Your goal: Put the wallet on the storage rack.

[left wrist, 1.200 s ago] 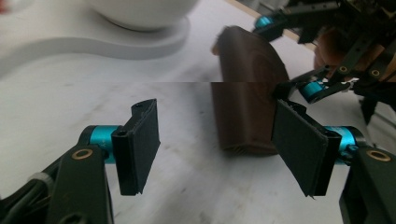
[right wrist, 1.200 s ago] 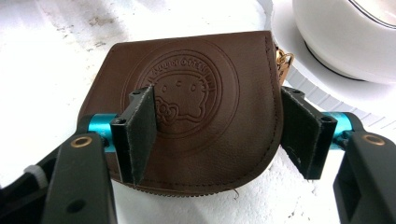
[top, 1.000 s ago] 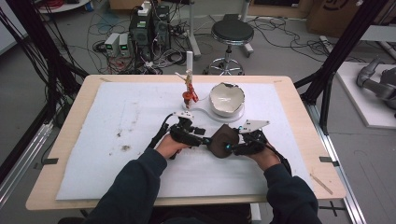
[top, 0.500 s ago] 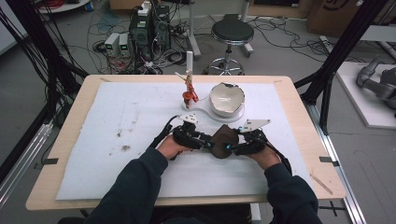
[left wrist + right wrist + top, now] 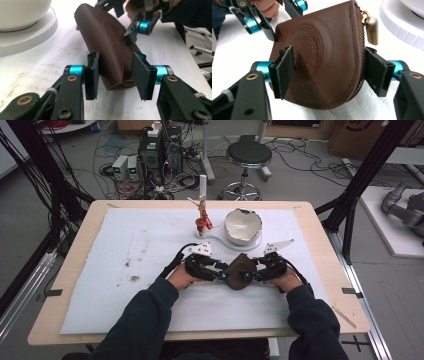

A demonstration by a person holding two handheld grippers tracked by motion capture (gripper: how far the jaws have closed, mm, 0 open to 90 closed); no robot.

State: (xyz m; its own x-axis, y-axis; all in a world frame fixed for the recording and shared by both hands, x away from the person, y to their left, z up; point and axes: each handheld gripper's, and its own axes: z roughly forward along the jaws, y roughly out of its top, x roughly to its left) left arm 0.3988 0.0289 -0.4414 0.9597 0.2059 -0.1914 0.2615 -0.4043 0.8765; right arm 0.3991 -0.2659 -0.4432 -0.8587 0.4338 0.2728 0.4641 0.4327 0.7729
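A brown leather zip pouch (image 5: 239,270) lies on the white mat between my two grippers. The left gripper (image 5: 223,274) has just been closing its jaws and is now shut on it. In the left gripper view its pads (image 5: 91,75) press both sides of the pouch (image 5: 107,37). From the other side, the right gripper (image 5: 251,274) straddles the pouch with its jaws apart. In the right gripper view the pouch (image 5: 317,37) sits between the pads (image 5: 375,71), and a brass zip pull (image 5: 372,27) hangs at its right edge.
A white bowl (image 5: 242,226) on a round white base (image 5: 223,241) stands just beyond the pouch. A small red figure (image 5: 202,222) stands to its left. Dark stains (image 5: 134,278) mark the mat on the left. A stool (image 5: 248,155) stands past the table's far edge.
The left gripper's jaws have closed onto the pouch. The right gripper has slid a little closer, so its jaws now straddle the pouch.
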